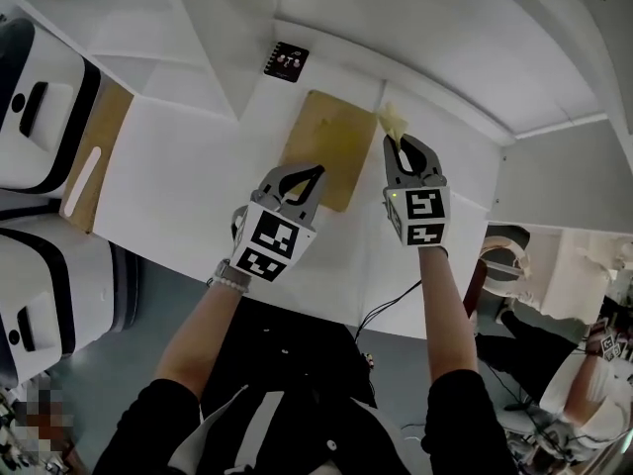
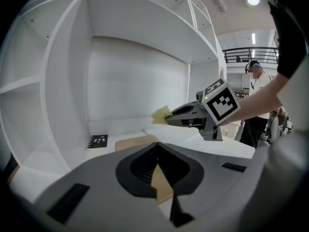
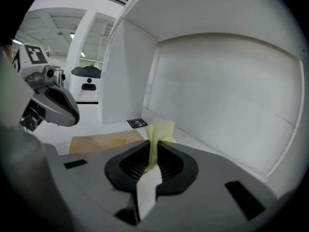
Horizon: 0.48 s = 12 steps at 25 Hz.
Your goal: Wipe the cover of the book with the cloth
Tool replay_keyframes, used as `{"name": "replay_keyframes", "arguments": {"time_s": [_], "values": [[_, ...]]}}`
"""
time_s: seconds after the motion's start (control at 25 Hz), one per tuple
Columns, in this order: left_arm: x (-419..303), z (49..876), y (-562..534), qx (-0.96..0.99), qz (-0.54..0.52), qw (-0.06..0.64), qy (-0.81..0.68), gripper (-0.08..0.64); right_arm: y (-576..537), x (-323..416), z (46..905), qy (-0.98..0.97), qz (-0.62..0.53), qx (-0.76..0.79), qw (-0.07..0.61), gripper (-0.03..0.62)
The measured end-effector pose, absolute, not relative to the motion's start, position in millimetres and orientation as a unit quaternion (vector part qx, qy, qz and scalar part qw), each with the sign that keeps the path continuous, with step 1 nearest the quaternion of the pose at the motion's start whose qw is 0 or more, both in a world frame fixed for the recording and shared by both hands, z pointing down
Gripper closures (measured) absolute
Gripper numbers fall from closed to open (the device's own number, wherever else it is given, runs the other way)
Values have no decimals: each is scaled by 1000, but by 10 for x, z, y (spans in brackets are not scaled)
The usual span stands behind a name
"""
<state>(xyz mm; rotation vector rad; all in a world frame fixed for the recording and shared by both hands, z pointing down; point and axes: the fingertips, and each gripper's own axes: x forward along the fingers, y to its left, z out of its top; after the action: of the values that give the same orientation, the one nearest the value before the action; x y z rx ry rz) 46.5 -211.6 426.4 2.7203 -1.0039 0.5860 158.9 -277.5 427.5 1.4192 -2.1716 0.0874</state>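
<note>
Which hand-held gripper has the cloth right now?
The right hand-held gripper: its jaws are shut on the yellow cloth. The left hand-held gripper is shut with nothing between its jaws, over the tan book.

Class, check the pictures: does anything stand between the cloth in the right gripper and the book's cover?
Nothing visible does. The right gripper holds the yellow cloth at the far right corner of the book. The left gripper is over the cover's near part; a small black notebook lies beyond the book.
</note>
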Motion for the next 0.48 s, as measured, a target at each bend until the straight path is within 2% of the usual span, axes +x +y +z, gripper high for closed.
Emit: {"name": "replay_keyframes", "arguments": {"time_s": [0.48], "values": [[458, 4720, -2152, 901, 242, 120, -339, 560, -3114, 1698, 4805, -795, 57, 518, 311, 555]]}}
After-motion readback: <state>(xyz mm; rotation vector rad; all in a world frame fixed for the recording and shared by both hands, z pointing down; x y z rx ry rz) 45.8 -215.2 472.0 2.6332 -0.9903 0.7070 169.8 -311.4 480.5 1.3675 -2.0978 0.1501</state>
